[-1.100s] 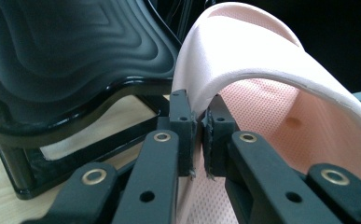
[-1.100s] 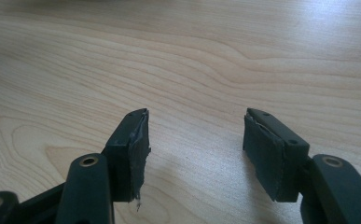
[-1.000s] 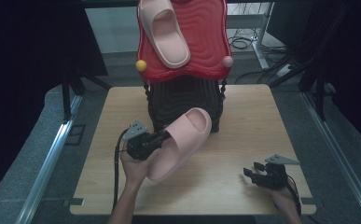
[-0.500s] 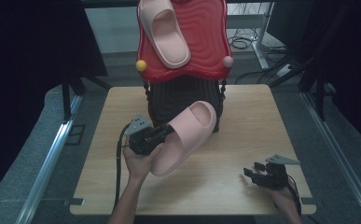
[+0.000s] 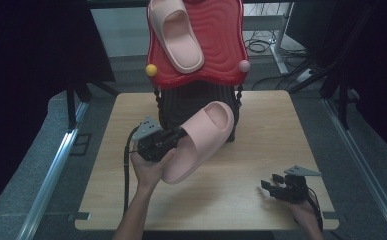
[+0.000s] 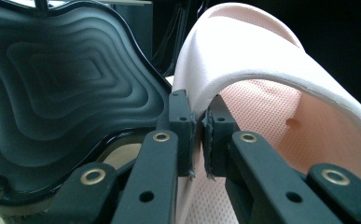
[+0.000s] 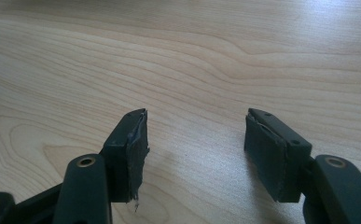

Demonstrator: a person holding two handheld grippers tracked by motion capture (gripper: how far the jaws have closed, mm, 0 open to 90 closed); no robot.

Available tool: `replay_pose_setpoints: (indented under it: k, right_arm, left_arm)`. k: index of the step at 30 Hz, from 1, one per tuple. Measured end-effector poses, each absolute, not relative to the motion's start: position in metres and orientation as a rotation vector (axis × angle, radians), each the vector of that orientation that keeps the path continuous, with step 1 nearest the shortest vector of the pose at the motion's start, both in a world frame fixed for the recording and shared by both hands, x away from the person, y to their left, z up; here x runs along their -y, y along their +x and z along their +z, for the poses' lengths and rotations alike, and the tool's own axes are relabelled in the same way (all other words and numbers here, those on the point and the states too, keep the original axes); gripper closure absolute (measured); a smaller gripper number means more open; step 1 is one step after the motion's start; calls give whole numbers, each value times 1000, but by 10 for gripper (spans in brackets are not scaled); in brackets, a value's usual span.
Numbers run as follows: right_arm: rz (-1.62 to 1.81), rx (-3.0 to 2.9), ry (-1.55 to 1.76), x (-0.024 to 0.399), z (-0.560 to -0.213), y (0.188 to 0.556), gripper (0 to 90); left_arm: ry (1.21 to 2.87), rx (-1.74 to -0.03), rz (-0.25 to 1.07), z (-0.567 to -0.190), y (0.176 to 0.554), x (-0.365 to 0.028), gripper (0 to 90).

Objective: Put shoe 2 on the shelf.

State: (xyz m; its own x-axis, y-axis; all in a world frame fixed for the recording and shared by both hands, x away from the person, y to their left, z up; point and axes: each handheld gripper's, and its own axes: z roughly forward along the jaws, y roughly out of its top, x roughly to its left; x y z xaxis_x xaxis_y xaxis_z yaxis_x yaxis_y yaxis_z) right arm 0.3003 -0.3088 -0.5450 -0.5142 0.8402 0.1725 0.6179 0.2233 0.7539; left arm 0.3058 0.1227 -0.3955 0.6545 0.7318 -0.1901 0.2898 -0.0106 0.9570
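The left gripper (image 5: 173, 140) pinches the edge of a pink slipper (image 5: 201, 140) and holds it up over the counter (image 5: 261, 150), just in front of the black stand (image 5: 181, 100). The right gripper (image 5: 271, 186) rests low, jaws spread, holding nothing.

Two pink slippers (image 5: 201, 140) (image 5: 176, 32), one red rack (image 5: 216, 45), two grippers (image 5: 181, 135) (image 5: 268, 182).

Black stand (image 5: 196, 107) close behind the held slipper (image 5: 201, 140); open tabletop (image 5: 261, 135) to its right.
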Motion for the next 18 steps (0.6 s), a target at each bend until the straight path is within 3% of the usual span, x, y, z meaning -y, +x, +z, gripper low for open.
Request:
replay_pose_setpoints:
  k: [18]
  right_arm:
    - [1177, -2227, 1371, 309, -547, 301, 390]
  left_arm:
    - [1595, -861, 434, -390, 310, -118, 841]
